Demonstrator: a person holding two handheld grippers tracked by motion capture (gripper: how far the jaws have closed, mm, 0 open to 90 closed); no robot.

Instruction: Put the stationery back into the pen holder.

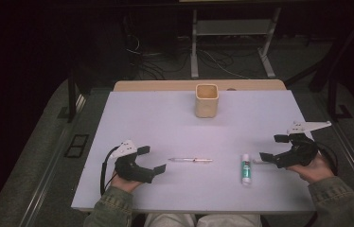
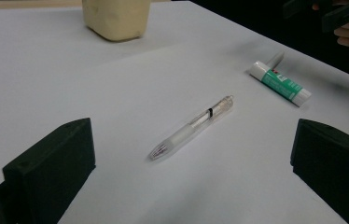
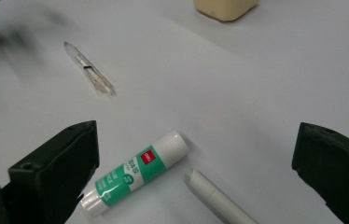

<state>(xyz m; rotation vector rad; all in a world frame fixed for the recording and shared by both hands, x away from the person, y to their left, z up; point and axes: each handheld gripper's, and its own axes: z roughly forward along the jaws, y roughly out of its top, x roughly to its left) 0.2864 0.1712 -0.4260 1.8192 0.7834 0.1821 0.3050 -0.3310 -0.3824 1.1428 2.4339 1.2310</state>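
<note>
A clear pen (image 1: pixel 190 160) lies flat on the white table (image 1: pixel 165 118), just right of my left gripper (image 1: pixel 152 160). That gripper is open, and the pen (image 2: pixel 191 127) lies ahead between its jaws without touching them. A green and white glue stick (image 1: pixel 245 169) lies further right. My right gripper (image 1: pixel 272 147) is open beside it, holding nothing. Low between its jaws lie the glue stick (image 3: pixel 135 172) and a white marker-like tube (image 3: pixel 214 198). A beige square cup (image 1: pixel 207 100) stands upright at the far middle of the table.
The white board rests on a wooden tabletop whose far edge (image 1: pixel 165 85) shows behind it. Dark floor with cables and a desk frame (image 1: pixel 232 42) lies beyond. The person's sleeves (image 1: pixel 113 208) come in at the near edge.
</note>
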